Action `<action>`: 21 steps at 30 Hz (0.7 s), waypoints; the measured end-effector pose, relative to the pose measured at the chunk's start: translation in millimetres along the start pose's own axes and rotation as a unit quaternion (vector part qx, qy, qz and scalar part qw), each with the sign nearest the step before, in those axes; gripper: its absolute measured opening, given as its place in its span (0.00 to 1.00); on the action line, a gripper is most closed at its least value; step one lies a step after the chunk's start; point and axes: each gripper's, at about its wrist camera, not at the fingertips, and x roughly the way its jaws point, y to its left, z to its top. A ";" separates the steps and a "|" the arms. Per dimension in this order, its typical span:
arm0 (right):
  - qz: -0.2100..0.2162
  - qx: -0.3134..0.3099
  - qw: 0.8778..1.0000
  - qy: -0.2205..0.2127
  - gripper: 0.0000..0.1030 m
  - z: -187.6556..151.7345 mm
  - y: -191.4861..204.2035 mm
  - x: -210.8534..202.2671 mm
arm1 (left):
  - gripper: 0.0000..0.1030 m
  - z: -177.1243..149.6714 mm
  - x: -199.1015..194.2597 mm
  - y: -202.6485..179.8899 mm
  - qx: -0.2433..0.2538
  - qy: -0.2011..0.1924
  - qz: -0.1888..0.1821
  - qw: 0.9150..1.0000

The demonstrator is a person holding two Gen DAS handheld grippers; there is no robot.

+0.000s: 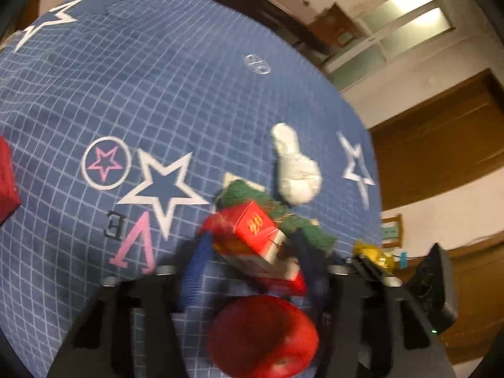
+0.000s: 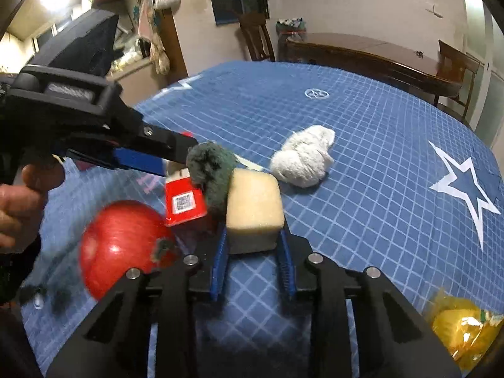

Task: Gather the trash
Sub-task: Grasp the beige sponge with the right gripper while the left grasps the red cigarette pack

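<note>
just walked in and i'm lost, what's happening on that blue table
A person is clearing a blue star-patterned tablecloth with a handheld gripper in each hand. The left gripper has closed on a small red carton; the right gripper has closed on a pale sponge with a green scrubbing side. A red apple, a crumpled white tissue and a yellow wrapper lie loose on the cloth.

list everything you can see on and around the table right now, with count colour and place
red box: 1, red, between left gripper's fingers
sponge: 1, pale yellow with green scrubby top, between right gripper's fingers
apple: 1, red, beside the box
crumpled tissue: 1, white, beyond the sponge
wrapper: 1, yellow, table's near edge
tablecloth: 1, blue checked, stars
wooden table: 1, brown, behind
left gripper: black, blue pads
right gripper: black, blue pads
hand: 1, on left gripper's handle
</note>
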 end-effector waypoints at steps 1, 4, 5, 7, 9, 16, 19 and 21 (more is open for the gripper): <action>0.000 0.002 1.000 -0.013 0.26 0.4 3.0 -5.0 | 0.21 -0.4 -5.5 -0.3 0.004 -0.002 -0.005 1.000; 0.008 0.004 0.999 -0.032 0.25 2.6 5.8 -20.0 | 0.06 -0.7 -28.6 0.9 0.025 -0.051 0.054 0.997; 0.015 0.003 0.999 -0.040 0.25 3.9 6.7 -27.1 | 0.05 -0.3 -35.2 5.2 0.023 -0.068 0.084 0.994; 0.027 -0.005 0.998 -0.050 0.25 5.7 9.6 -38.9 | 0.05 0.4 -46.6 24.3 0.003 -0.085 0.124 0.989; 0.053 0.000 0.997 -0.063 0.25 6.7 9.7 -51.0 | 0.05 -2.7 -53.2 38.6 -0.012 -0.085 0.140 0.986; 0.100 -0.034 0.992 -0.063 0.25 33.6 46.1 -59.4 | 0.19 -23.1 -86.5 37.5 -0.020 -0.144 0.170 0.975; 0.101 -0.037 0.989 -0.098 0.25 48.2 55.2 -79.3 | 0.35 -27.3 -101.0 31.4 -0.013 -0.172 0.184 0.968; 0.096 -0.019 0.988 -0.120 0.25 49.1 49.9 -95.9 | 0.38 -27.7 -102.5 24.4 0.012 -0.171 0.191 0.967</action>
